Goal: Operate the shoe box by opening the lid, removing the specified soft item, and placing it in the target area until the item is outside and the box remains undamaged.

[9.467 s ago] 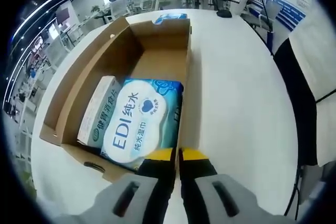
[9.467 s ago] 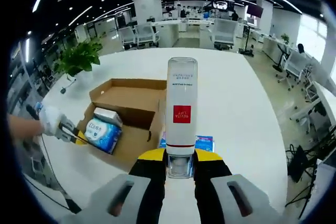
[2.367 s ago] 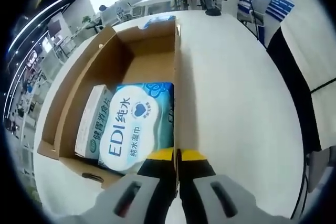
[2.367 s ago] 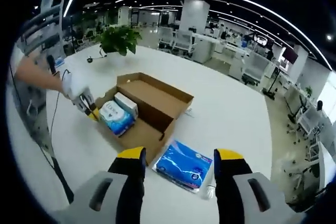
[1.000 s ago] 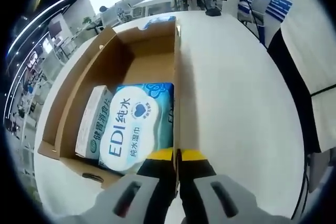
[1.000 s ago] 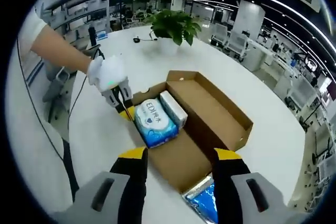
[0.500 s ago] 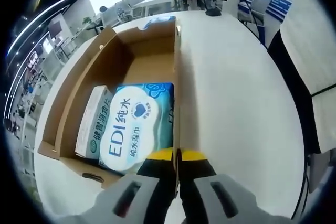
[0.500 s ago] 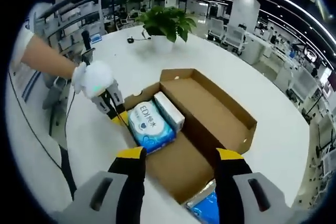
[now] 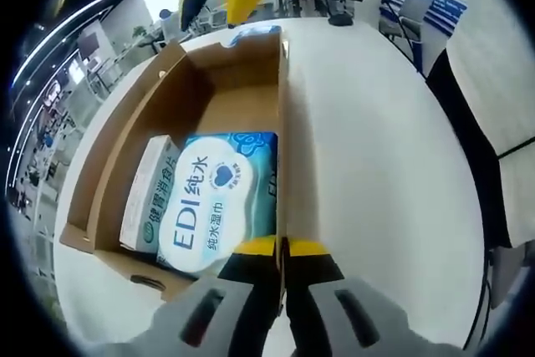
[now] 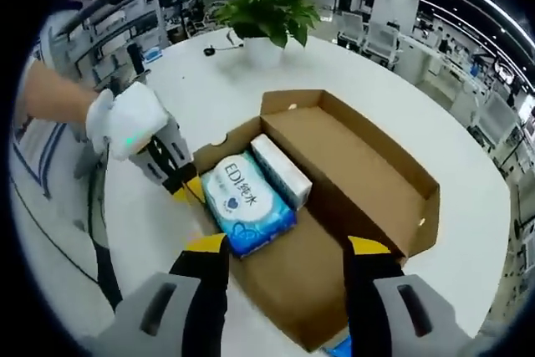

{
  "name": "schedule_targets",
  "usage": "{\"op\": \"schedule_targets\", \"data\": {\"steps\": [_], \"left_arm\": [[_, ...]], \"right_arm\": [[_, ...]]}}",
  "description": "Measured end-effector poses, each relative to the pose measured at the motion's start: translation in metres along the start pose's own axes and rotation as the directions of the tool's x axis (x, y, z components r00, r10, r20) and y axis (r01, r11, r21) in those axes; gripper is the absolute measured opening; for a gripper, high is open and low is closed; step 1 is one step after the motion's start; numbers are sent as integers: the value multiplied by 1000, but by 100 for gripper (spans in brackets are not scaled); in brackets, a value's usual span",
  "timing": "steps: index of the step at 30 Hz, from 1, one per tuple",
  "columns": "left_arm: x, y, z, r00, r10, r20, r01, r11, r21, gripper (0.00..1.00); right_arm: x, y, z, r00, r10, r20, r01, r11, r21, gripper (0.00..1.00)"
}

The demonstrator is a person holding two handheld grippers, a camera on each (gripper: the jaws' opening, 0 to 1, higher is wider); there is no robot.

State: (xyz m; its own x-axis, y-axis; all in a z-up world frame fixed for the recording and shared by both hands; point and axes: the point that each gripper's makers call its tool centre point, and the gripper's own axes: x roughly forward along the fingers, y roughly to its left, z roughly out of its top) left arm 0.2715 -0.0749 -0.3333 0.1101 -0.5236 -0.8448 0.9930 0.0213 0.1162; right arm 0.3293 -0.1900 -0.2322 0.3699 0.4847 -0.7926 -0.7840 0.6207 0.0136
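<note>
Shoe box (image 10: 351, 165) open; right view: left claw (image 10: 188, 186) pinching wall, plant (image 10: 266, 12) behind.

wipes pack (image 9: 213, 199) — "EDI 纯水", "纯水湿巾"

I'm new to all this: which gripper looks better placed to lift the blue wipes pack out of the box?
Probably the right gripper: it is open and hovering above the wipes pack. The left gripper is shut on the box wall.

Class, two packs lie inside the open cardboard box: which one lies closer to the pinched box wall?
The blue wet-wipes pack with the white EDI label; it lies against the wall that the left gripper pinches. The slimmer white-and-green pack lies on its far side.
</note>
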Motion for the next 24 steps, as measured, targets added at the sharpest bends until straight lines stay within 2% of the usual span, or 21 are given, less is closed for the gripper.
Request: {"op": "schedule_targets", "data": {"steps": [2, 7, 11, 12, 16, 24], "left_arm": [[0, 0, 0, 1000, 1, 2, -1, 1000, 1, 0], [0, 0, 0, 1000, 6, 6, -6, 1000, 12, 0], [0, 0, 1, 1000, 12, 8, -12, 1000, 13, 0], [0, 0, 1, 1000, 12, 7, -12, 1000, 11, 0], [0, 0, 1, 1000, 2, 4, -2, 1000, 7, 0], [1, 1, 1, 1000, 4, 3, -4, 1000, 2, 0]], "right_arm": [[7, 8, 3, 999, 33, 0, -33, 998, -51, 57], [22, 15, -4, 997, 64, -47, -69, 990, -121, 59], [31, 18, -3, 995, 90, -44, -95, 986, -135, 58], [37, 24, 3, 990, 136, -19, -138, 977, -164, 59], [42, 32, 12, 983, 185, -16, -185, 967, -178, 64], [59, 34, 18, 979, 192, -70, -204, 949, -243, 62]]}}
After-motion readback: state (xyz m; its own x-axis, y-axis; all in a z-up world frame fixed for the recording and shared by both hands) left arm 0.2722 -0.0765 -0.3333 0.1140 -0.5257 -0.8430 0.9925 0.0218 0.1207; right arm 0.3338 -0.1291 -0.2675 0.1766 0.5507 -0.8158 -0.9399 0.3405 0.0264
